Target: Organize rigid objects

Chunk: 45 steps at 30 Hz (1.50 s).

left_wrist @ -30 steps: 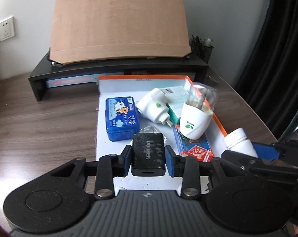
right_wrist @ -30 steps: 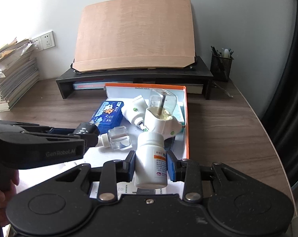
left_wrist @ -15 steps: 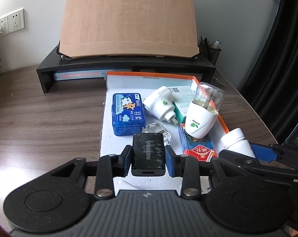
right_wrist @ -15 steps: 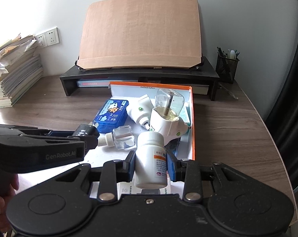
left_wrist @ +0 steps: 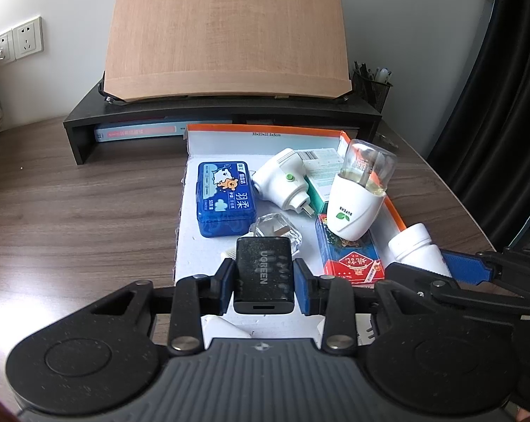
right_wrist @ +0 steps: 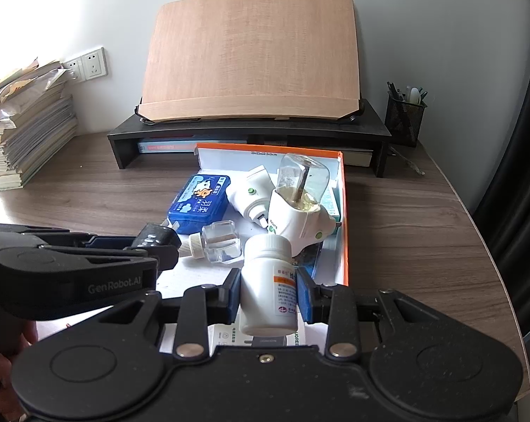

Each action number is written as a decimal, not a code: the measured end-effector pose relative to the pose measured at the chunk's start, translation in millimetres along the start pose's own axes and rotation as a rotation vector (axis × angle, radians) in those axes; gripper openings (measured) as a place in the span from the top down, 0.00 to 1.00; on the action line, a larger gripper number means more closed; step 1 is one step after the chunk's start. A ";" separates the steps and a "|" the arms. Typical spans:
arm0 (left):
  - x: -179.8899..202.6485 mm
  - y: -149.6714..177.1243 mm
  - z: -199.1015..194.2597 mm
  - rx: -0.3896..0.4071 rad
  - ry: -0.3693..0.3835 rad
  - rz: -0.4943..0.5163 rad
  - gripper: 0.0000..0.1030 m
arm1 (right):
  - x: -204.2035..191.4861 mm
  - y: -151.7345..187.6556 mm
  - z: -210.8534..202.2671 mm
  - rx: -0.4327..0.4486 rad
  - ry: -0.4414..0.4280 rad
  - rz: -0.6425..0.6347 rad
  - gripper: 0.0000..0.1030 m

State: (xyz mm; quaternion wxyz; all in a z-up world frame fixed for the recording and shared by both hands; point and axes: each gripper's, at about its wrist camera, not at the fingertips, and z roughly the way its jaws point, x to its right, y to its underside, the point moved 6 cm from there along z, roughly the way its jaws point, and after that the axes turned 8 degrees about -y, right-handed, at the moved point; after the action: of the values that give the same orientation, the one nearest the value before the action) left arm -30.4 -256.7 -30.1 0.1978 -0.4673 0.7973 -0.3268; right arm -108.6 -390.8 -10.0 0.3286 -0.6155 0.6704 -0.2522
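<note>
My left gripper is shut on a black UGREEN charger, held over the near end of a shallow orange-rimmed white box. My right gripper is shut on a white pill bottle above the same box. From the left wrist view the bottle and right gripper show at the right; from the right wrist view the charger and left gripper show at the left. In the box lie a blue tin, a clear glass bottle, a white plug and a mosquito-liquid heater.
A red card pack and a green-white carton also lie in the box. Behind it stand a black monitor riser bearing a wooden board, and a mesh pen cup. A paper stack sits far left.
Both views have shifted slightly, showing more of the desk and wall. The grippers kept their hold on the charger and the bottle; the objects in the box lie as before.
</note>
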 end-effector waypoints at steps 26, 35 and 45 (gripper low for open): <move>-0.8 4.8 7.8 -0.023 0.000 0.006 0.65 | 10.9 -1.2 -4.7 0.031 0.020 0.031 0.52; 12.2 5.9 11.3 -0.028 0.043 0.035 0.56 | 21.8 0.2 -23.2 0.062 0.059 0.055 0.42; 13.6 3.8 -31.3 0.012 0.013 0.004 0.07 | 20.9 7.5 -52.2 0.085 0.099 0.050 0.27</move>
State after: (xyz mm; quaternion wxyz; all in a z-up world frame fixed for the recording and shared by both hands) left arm -58.8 -256.7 -10.8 0.1961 -0.4622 0.7975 -0.3345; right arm -153.4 -414.1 16.0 0.3273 -0.5708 0.6897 -0.3024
